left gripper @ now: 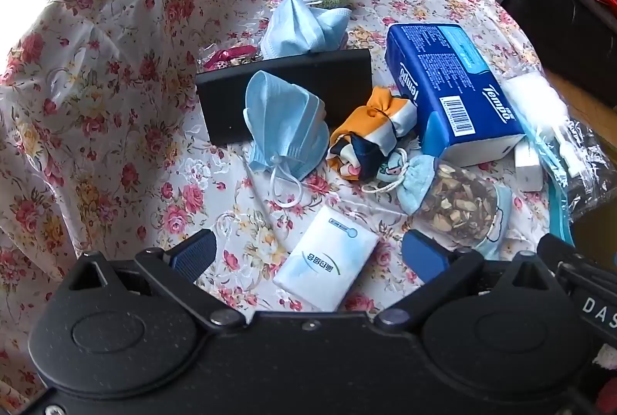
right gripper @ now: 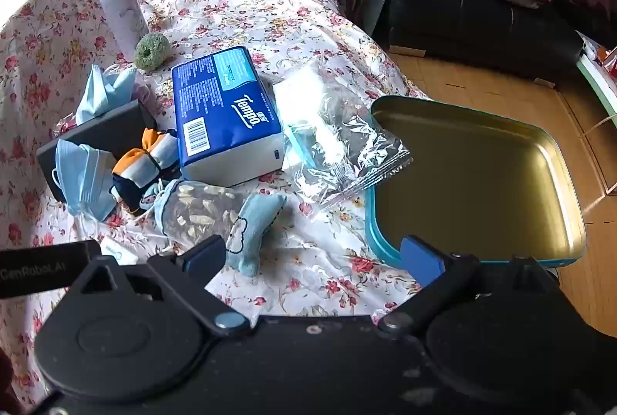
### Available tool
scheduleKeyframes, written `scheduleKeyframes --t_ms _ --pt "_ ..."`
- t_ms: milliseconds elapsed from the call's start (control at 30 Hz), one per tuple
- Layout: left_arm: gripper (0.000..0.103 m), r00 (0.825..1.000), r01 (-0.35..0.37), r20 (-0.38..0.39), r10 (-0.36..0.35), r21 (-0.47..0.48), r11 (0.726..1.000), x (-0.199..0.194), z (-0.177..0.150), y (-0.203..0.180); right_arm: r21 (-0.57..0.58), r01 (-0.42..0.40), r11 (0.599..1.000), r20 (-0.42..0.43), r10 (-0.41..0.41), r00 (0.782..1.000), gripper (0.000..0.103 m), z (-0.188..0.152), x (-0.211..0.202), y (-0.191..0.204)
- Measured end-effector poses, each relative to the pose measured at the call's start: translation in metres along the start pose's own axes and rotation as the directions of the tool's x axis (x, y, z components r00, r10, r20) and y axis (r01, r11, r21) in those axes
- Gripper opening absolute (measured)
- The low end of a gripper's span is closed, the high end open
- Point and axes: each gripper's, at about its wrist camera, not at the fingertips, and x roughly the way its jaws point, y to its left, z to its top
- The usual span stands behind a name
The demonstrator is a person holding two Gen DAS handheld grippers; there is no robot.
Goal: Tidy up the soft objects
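Both grippers, left gripper (left gripper: 308, 253) and right gripper (right gripper: 312, 257), hang wide open and empty. Soft pale-blue pleated masks (left gripper: 283, 133) lie mid-bench; the empty gold-lined blue tin (right gripper: 478, 180) overhangs the bench's right edge, probably to receive them.

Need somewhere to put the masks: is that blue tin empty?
Empty: the blue tin shows only bare gold floor; a clear bag overlaps its rim.
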Motion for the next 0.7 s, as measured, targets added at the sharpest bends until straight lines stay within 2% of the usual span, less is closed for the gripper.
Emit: scheduleKeyframes --t_ms 700 --pt "0.099 1.0 0.006 0.004 -0.006 -0.001 1.0 0.0038 -0.0048 -0.0034 -0.003 0.004 1.0 -0.002 -0.004 1.0 0.097 -0.001 0.0008 -0.0002"
